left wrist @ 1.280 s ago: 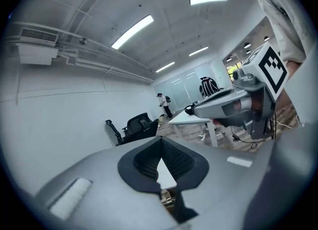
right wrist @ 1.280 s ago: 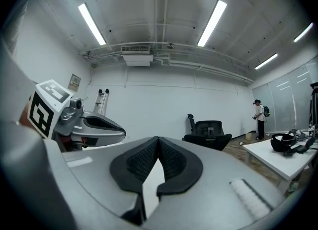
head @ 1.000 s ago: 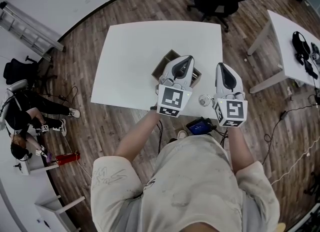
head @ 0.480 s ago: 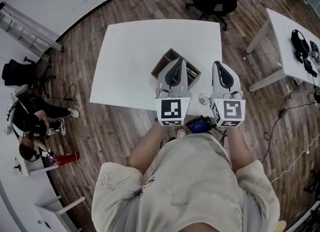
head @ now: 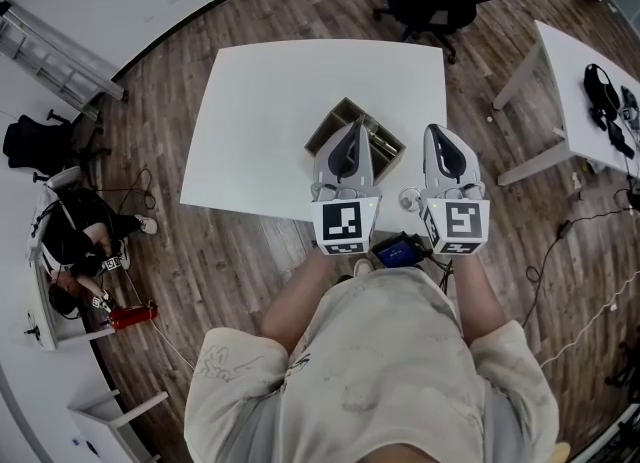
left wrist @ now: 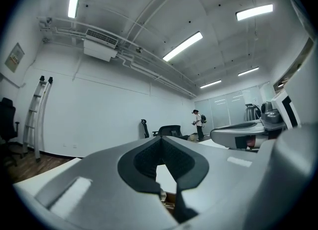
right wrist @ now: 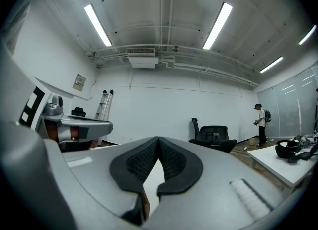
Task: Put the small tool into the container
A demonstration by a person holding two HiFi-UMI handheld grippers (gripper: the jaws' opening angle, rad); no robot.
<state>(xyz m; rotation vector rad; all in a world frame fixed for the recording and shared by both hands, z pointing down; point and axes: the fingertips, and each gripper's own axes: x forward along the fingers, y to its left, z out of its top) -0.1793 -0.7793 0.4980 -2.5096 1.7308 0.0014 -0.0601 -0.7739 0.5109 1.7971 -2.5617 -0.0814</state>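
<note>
The small tool is a pale round thing on the table near its front edge, between the two grippers. It is too small to make out further. Just behind it stands the open cardboard box. The left gripper covers most of the box, so its contents cannot be told. The left gripper's jaws are pressed together on nothing, and so are those of the right gripper.

The right gripper has its jaws closed tip to tip, a white table showing through the gap below. The left gripper sits at left, with a black office chair ahead.
</note>
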